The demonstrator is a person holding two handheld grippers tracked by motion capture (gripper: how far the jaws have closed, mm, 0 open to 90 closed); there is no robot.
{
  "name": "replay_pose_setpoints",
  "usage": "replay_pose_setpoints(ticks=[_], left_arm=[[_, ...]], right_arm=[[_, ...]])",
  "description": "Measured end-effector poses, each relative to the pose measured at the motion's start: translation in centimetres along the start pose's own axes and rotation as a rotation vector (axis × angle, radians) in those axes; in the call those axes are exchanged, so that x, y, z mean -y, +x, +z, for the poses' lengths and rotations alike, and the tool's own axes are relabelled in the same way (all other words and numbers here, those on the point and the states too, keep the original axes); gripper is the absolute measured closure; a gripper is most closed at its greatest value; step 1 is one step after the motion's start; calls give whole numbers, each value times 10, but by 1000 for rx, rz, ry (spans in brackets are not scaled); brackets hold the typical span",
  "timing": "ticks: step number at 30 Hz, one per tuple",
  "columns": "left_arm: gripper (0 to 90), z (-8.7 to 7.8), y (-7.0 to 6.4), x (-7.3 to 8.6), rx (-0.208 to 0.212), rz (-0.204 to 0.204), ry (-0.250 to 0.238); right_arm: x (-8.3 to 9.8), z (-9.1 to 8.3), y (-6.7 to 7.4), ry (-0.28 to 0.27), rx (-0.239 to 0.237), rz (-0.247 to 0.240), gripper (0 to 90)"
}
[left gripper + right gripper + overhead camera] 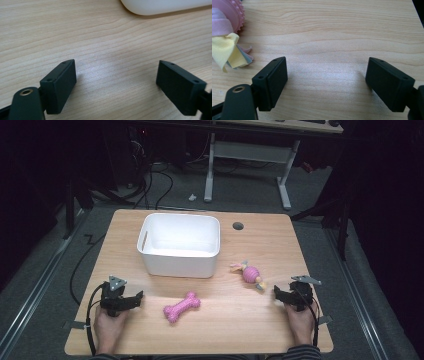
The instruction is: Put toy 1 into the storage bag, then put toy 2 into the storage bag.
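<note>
Both the left gripper point(136, 298) and the right gripper point(278, 293) are sitting wide open, holding nothing, the pink bumpy rubber bone toy point(181, 306) is lying between them, and it might be slipping out if pinched at its round end.

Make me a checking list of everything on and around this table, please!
Surface: wooden table, bare wood between things, one round hole near the far edge.
Job's things: pink bone toy lying near the front; pink ball toy with cloth tails to its right; white tub behind them, looks empty.
Clutter: nothing seen.
Grippers: left tongs open, holding nothing; right tongs open, holding nothing, close to the ball toy.
Cables: one black cable trails from the left tongs; more lie on the floor.
Surroundings: dark room, grey floor, white desk frame behind.
</note>
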State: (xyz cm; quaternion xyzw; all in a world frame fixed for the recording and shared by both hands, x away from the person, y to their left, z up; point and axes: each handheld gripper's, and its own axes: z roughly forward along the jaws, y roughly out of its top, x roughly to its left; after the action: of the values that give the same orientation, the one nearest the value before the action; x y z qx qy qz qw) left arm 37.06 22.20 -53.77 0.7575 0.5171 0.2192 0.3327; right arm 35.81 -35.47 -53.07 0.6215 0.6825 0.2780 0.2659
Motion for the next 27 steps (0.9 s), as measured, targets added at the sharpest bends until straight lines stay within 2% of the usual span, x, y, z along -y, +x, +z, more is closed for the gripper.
replay_pose_setpoints(ticks=[6,16,21,22,27], left_arm=[[173,-3,-1,2,12,6,4],[149,-1,-4,0,2,-3,8],[177,-1,-3,-4,-2,-8,34],[191,-1,-2,-7,11,-12,44],[209,-3,-3,-11,17,0,45]], right_arm=[[0,0,0,0,0,3,180],[0,0,0,0,0,4,181],[0,0,0,0,0,3,182],[0,0,0,0,0,3,182],[0,0,0,-1,-4,3,186]])
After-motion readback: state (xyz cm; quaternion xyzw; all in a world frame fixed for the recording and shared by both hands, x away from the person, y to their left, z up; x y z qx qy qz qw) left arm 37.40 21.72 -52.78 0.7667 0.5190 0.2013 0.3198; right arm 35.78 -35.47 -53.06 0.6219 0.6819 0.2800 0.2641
